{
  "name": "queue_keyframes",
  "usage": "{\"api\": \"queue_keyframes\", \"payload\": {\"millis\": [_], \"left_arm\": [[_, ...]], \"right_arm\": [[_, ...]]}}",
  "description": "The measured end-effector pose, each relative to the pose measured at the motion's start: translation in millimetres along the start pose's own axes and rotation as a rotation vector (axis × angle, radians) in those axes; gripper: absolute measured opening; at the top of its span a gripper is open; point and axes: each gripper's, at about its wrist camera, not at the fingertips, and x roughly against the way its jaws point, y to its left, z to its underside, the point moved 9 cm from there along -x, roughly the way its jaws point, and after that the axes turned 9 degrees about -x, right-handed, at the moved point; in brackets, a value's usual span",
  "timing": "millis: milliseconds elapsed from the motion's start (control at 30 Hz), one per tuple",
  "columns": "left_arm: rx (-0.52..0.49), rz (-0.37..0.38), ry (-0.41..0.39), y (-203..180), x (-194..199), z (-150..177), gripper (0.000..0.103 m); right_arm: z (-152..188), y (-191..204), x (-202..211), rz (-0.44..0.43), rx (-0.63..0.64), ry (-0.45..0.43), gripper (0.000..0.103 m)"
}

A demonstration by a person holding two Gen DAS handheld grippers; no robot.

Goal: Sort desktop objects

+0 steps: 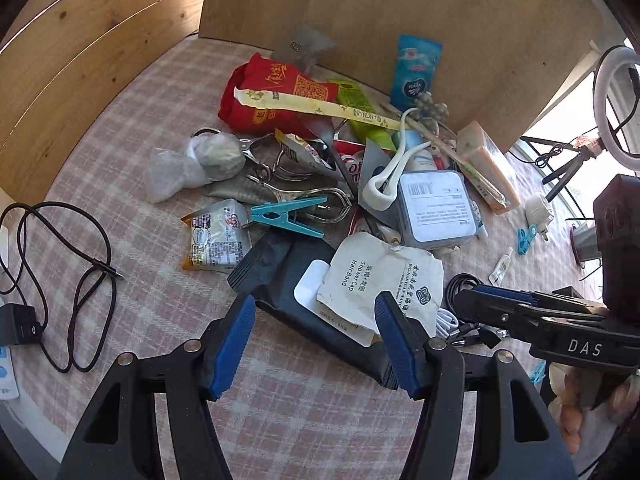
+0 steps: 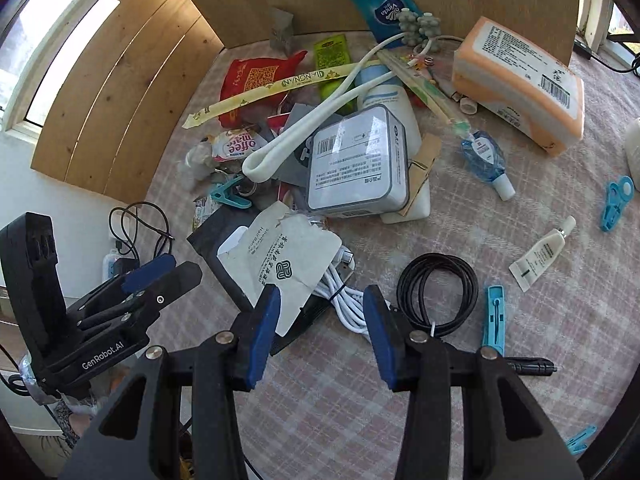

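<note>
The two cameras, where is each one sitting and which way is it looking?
Left wrist: sits on the left gripper, looks steeply down at the pile; open jaws over the black pouch; the right gripper shows at its right.
Right wrist: sits on the right gripper, looks down over the white cable; open jaws; the left gripper shows at its left.
Shared: shower cap packet, grey box.

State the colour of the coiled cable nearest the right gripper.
Black; the coiled cable shows best in the right wrist view.

Home room: checked tablecloth (image 1: 132, 168), toiletries, window (image 2: 60, 60).
</note>
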Motion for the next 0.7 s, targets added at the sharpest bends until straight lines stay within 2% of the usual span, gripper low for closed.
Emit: {"api": "queue_keyframes", "payload": {"millis": [100, 233, 367, 500, 633, 700], "left_arm": [[-0.005, 0.018, 0.009, -4, -9, -11, 0.059], [-0.005, 0.042, 0.029, -7, -23, -22, 0.059], [0.012, 0.059, 0.071, -7, -40, -22, 0.059], [0.007, 0.078, 0.059, -12, -42, -19, 0.058], [-0.006, 0.144, 0.052, -19, -39, -13, 0.058], [-0.037, 0.162, 0.05, -26, -39, -9, 0.058]], "right_arm": [[-5, 2, -12, -0.03, -0.038, 0.02, 0.042], [-5, 2, -25, -0.061, -0.065, 0.049, 0.035], [1, 3, -34, -0.073, -0.058, 0.068, 0.03], [3, 5, -35, -0.085, -0.042, 0.056, 0.03], [7, 3, -33, -0.134, -0.054, 0.059, 0.03], [8, -3, -33, -0.198, -0.107, 0.068, 0.03]]}}
